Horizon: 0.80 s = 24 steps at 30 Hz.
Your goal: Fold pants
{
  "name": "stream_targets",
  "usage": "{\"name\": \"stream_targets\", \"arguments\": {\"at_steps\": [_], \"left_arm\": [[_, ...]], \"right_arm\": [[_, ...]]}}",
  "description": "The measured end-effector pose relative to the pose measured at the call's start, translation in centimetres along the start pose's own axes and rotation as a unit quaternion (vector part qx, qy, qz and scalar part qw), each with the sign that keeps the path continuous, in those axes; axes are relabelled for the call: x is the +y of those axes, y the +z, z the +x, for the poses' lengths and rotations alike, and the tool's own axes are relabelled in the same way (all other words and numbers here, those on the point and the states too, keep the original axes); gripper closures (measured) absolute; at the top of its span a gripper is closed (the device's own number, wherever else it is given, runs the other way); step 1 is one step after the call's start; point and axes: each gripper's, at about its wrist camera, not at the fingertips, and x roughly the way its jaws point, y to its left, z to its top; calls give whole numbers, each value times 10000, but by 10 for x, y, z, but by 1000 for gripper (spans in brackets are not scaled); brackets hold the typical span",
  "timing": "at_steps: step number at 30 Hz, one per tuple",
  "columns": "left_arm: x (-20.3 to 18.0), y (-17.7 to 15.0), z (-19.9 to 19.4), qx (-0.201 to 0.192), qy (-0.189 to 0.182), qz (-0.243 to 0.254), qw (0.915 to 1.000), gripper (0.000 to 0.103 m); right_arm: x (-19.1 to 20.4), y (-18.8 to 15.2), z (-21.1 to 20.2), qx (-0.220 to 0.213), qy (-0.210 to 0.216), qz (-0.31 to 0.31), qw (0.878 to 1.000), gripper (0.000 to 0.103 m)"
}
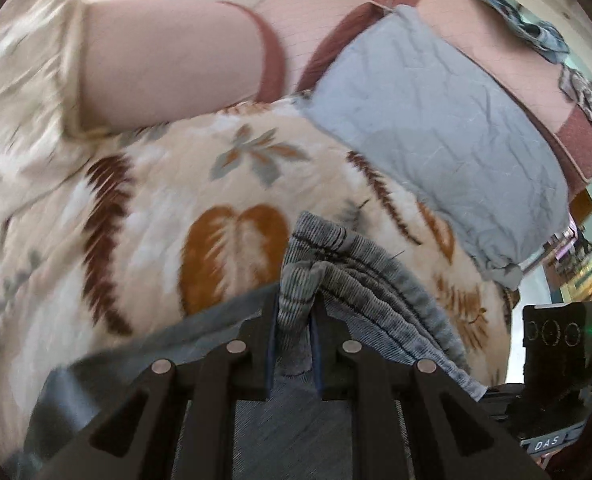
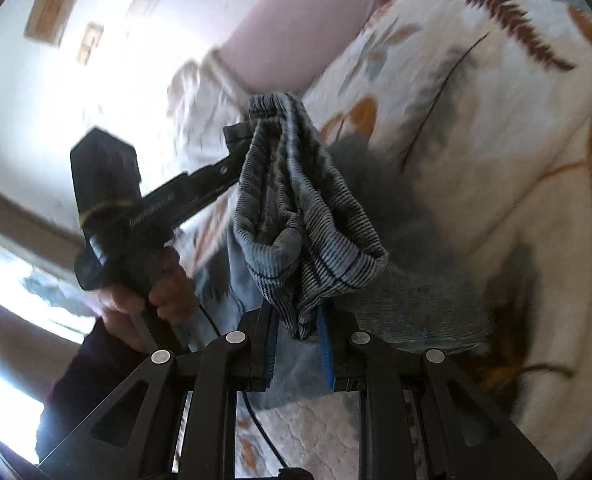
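While both tools (image 1: 292, 332) (image 2: 296, 336) grip pants (image 1: 327, 268) waistband, R unit reads "DAS" (image 1: 545, 445)

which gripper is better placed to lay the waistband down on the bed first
Left, probably. The left gripper pinches the pants low over the blanket, with cloth trailing onto it. The right gripper holds its bunched waistband higher, hanging free.

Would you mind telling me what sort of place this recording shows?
Most likely a home bedroom: a leaf-patterned blanket covers a bed, a pink pillow lies on it, and small framed pictures hang on the wall.
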Motion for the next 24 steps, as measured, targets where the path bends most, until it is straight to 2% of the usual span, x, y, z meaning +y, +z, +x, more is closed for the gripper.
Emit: {"name": "stream_targets", "arguments": {"at_steps": [5,7,9,13,16,19,20,21,23,24], "left_arm": [[30,-28,-14,32,272,-394,9988,80],[38,-38,-23,33,413,-500,9979,79],[44,-45,-33,28,518,-587,9969,79],[61,-61,-59,2,768,-935,9926,79],[65,-75,-79,-50,802,-1155,9901,79],[50,-85,-89,-116,726,-1244,9895,78],[41,-88,-92,-176,606,-1288,9897,69],[33,-91,-93,-219,564,-1333,9892,54],[15,-100,-91,-265,631,-1448,9871,33],[8,-104,-88,-277,632,-1497,9863,29]], "right_arm": [[7,-6,22,354,82,-140,9992,80],[9,-6,33,552,191,-183,9981,71],[14,-10,41,906,293,-280,9951,69],[23,-16,54,1453,394,-457,9875,55],[23,-10,54,1595,495,-456,9849,54],[17,2,44,1366,600,-307,9883,54],[14,7,40,1235,632,-257,9900,54],[11,14,36,1081,695,-175,9916,54],[4,22,27,802,770,-27,9938,53],[0,27,23,631,725,48,9954,51]]}}
